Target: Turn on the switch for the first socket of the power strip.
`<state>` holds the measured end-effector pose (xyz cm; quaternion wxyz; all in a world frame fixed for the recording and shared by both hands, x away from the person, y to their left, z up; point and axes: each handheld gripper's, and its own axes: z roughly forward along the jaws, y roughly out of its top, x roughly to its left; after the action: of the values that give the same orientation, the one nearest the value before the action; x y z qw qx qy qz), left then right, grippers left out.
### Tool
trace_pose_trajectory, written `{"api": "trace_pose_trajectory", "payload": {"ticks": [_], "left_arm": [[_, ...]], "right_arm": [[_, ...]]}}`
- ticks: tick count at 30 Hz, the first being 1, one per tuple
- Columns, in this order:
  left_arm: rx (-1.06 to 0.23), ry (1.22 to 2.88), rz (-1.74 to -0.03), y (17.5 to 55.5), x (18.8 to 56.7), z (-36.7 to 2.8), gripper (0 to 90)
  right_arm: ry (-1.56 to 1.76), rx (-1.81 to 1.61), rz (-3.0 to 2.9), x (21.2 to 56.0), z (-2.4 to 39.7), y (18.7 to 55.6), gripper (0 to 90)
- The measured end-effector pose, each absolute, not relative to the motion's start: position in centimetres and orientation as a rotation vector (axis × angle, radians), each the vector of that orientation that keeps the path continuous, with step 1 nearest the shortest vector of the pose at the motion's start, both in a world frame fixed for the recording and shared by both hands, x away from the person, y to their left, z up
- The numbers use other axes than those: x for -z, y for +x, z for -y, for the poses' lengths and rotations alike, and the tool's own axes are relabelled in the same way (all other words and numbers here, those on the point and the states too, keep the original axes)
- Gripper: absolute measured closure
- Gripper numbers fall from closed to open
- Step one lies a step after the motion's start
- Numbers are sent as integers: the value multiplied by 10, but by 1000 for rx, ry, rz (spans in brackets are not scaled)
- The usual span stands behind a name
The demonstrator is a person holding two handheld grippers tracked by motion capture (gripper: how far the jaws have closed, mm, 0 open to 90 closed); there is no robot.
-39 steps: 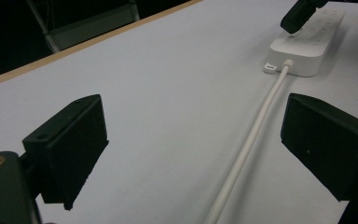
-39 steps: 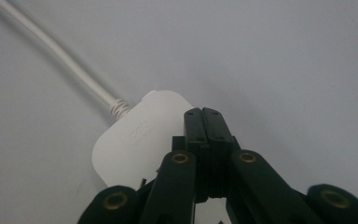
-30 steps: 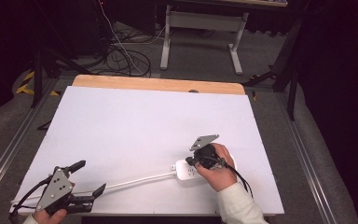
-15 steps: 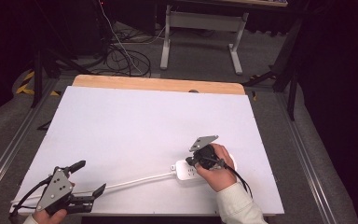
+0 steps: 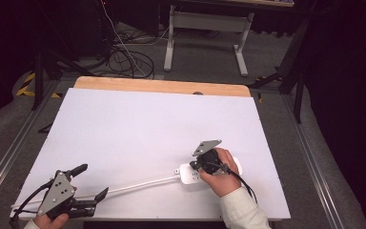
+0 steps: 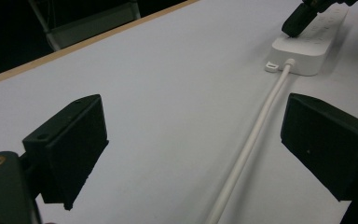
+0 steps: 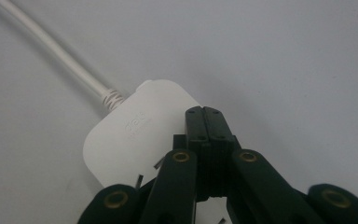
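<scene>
At the lower left of the high view, the left tongs [image 5: 91, 182] are resting low over the desk [image 5: 138, 129], their two blocky black jaws standing spread wide with nothing between them. The desk is showing a flat, matte white sheet over a pale wooden edge along the far side. A smooth, round white cable [image 5: 138, 184] is running from near those jaws rightward across the sheet; in the left gripper view it [image 6: 249, 144] is passing between the spread jaws without touching them. The cable is ending at a white plastic power strip [image 5: 187, 174] with rounded corners, lying flat at the lower right of centre. The right tongs [image 5: 199, 164] are pressing down on its top, jaws pressed together, pinching nothing [image 7: 204, 112].
</scene>
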<state>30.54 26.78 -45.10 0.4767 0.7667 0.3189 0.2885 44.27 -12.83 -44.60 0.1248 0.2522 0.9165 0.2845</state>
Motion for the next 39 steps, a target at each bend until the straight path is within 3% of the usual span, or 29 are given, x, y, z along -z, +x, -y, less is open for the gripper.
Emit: {"api": "trace_pose_trajectory", "payload": {"ticks": [29, 39], "left_arm": [[-708, 1875, -774, 305, 451, -268, 77], [-715, 1878, -769, 305, 451, -267, 77]], "right_arm": [[777, -966, -2627, 447, 135, 438, 900], [727, -1042, -2562, 429, 135, 428, 900]]}}
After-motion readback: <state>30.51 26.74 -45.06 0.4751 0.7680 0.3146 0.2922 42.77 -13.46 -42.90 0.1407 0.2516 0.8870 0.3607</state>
